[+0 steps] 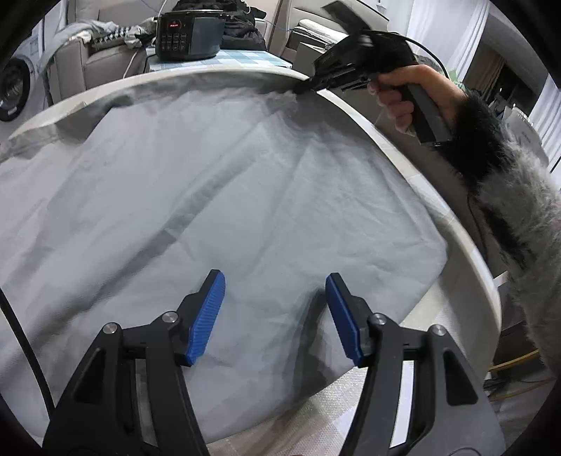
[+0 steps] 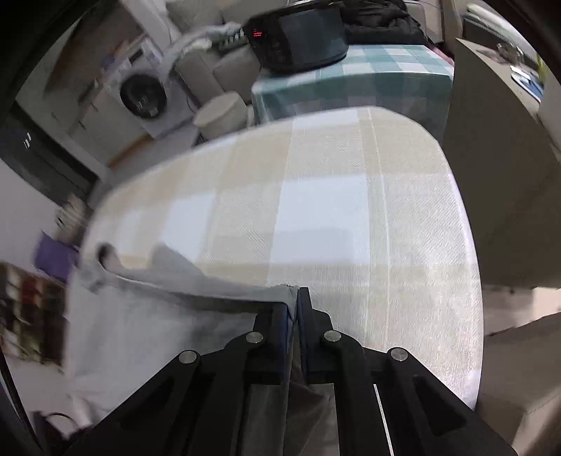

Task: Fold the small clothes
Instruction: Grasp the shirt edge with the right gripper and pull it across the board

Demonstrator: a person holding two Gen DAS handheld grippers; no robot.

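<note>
A light grey garment lies spread over the checked table, wrinkled. My left gripper is open, its blue pads just above the cloth near its front right part. My right gripper shows at the far edge of the table in the left wrist view, held by a hand, pinching the garment's far corner. In the right wrist view the right gripper is shut on the grey garment, whose edge stretches away to the left over the table.
A black cooker stands on a teal checked table behind. A sofa with clothes and a washing machine stand at the back left. A beige cabinet stands to the right of the table.
</note>
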